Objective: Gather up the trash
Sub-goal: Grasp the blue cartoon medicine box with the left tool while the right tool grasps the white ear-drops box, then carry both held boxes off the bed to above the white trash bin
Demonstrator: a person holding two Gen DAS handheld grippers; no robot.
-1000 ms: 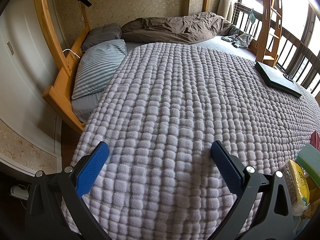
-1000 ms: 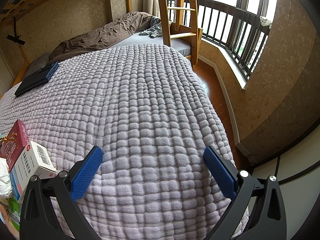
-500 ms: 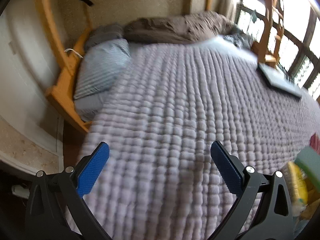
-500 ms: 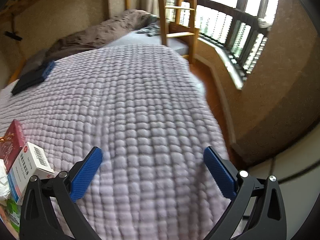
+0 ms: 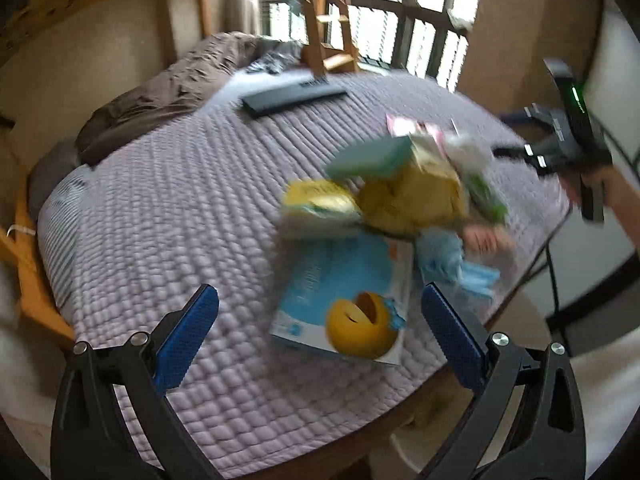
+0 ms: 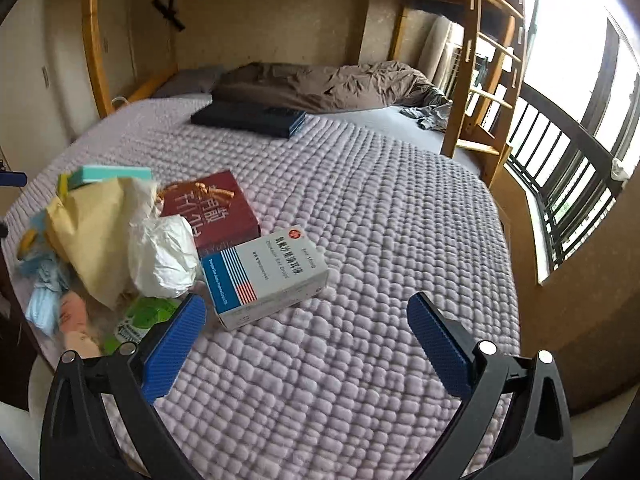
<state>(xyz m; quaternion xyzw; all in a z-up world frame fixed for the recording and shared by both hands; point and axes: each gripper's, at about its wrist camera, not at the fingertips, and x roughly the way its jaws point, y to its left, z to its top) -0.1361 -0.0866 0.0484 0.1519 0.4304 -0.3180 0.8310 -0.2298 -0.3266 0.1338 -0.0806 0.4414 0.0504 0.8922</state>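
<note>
I am holding the left gripper [image 5: 320,316] with jaws wide and empty, hovering over the blue box [image 5: 340,280] at the near edge of the trash pile [image 6: 120,240] on the quilt [image 6: 360,220]. Nothing looks collected yet; every piece is lying loose. The right gripper [image 6: 306,328] is gaping empty beside the white medicine box [image 6: 264,276]. A dark flat case [image 6: 248,118] is lying well apart, blocking nothing.

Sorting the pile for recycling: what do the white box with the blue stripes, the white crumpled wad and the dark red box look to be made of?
White box: printed cardboard, matte, with crisp folded edges. White crumpled wad: thin paper or plastic film, I cannot tell which; it has soft creases and a slight sheen. Dark red box: coated cardboard, a flat printed face with gold lettering.
</note>
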